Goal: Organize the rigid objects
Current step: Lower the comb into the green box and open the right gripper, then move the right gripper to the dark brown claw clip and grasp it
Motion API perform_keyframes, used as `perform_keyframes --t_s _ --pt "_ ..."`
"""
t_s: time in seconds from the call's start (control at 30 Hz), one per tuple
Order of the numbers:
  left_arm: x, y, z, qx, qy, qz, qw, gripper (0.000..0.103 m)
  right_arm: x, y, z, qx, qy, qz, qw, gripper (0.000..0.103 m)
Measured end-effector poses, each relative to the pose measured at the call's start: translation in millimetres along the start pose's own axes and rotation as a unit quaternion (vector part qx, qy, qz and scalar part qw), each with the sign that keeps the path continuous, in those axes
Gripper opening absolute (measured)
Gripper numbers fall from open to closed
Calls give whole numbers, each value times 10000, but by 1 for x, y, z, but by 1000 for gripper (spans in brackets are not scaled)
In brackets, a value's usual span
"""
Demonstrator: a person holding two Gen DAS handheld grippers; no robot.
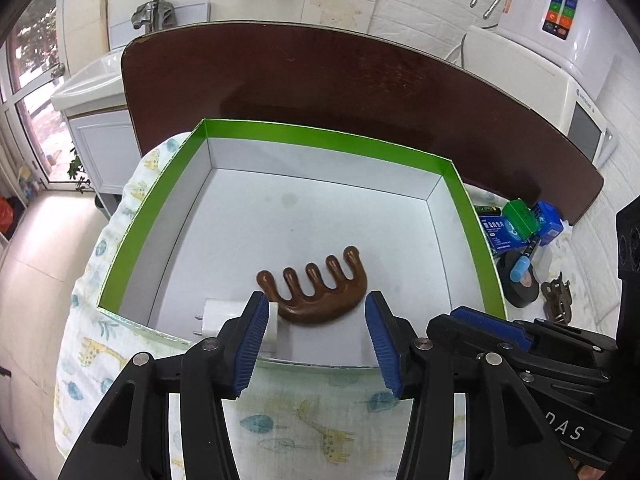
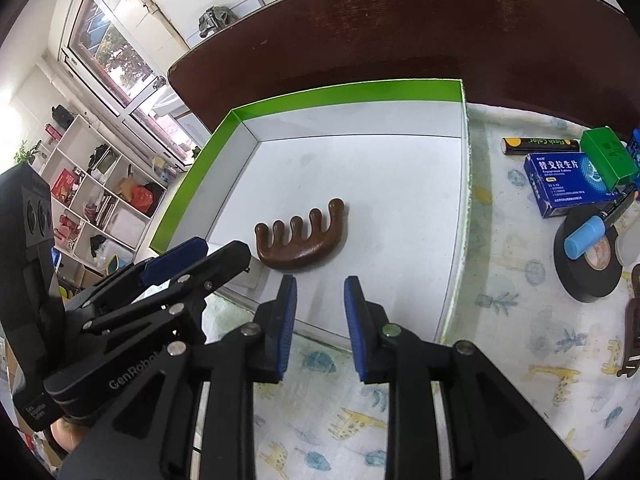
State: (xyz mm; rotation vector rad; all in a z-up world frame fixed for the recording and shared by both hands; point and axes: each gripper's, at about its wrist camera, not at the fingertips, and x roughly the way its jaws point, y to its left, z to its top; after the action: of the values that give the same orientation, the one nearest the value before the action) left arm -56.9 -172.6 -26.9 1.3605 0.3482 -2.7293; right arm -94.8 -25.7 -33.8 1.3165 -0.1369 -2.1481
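Nearest us in the left wrist view, our left gripper (image 1: 316,334) hangs over the near wall of the green-rimmed box (image 1: 320,140), its blue pads spread wide with nothing between them. Just past the fingertips, the brown wooden comb (image 1: 320,296) lies flat on the box's white floor, prongs pointing away from us. A white plug adapter (image 1: 224,318) sits beside it in the near left corner, touching or almost touching the comb's end. Our right gripper (image 1: 492,326) shows at the right, low by the box's near right corner. Beyond the box's right wall we see a blue medicine box (image 1: 500,234), a green box (image 1: 520,216) and a roll of black tape (image 1: 520,284) on the giraffe-print cloth (image 1: 304,428).

From the right wrist view, our right gripper (image 2: 320,324) also stands parted and empty, hovering at the box's near edge (image 2: 328,334). The comb (image 2: 304,236) rests just ahead of it, near the middle front of the floor. Our left gripper (image 2: 188,258) reaches in from the left. On the cloth (image 2: 500,400) to the right lie the blue medicine box (image 2: 568,184), the green box (image 2: 608,156), a black battery (image 2: 540,145) and the tape roll (image 2: 588,256) with a light blue cap (image 2: 584,237) resting on it.
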Motion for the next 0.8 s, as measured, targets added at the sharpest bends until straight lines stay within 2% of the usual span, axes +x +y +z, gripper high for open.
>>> perform_keyframes --t_s 0.43,0.7,0.8 --pt "-12 -83 9 587 -176 -364 9975 51 -65 -63 -13 440 -612 -264 9968 25" --pt "-5 -145 3 1042 -55 -485 9934 51 -108 -133 -25 914 -958 -655 9890 27" --pt "1 -164 0 1171 33 -478 9920 51 -126 -169 -30 1177 -1129 -982 9817 29"
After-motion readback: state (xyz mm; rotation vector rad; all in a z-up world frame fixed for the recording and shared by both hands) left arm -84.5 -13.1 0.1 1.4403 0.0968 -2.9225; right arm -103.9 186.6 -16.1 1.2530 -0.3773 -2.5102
